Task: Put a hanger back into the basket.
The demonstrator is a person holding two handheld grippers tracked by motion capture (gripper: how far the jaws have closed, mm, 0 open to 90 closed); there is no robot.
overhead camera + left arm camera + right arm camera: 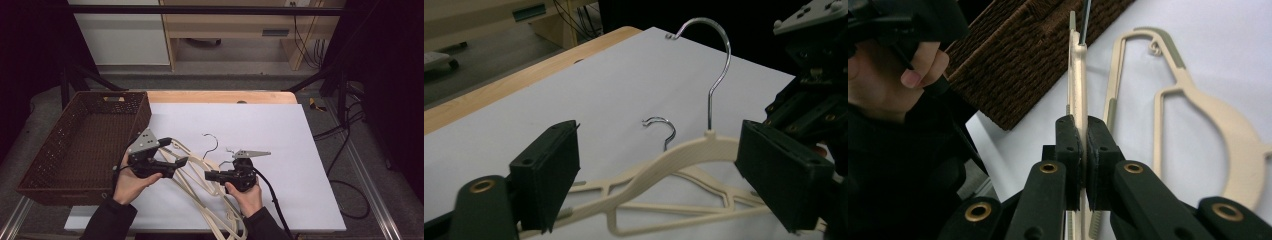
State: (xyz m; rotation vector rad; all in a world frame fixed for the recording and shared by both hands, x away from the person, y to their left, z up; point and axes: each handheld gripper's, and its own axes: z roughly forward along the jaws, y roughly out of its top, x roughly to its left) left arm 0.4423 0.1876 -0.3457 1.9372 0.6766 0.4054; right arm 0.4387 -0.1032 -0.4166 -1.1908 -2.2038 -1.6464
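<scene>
Currently right gripper [1082, 150] clamped edge-on on raised cream hanger [1077, 90]; left gripper [659, 175] spread wide, straddling that hanger's shoulder [674, 155] without touching. Held above white sheet [280, 130], second hanger [1198, 125] flat beneath, wicker basket [85, 145] just left. Risks: thin pinch on narrow plastic, so could pivot or slip if swung toward basket; metal hook [711, 65] could snag lower hanger's hook [664, 127] or basket rim; closing left off-centre could twist hanger out of right grip. Could drag second hanger along, arms overlapping.
</scene>
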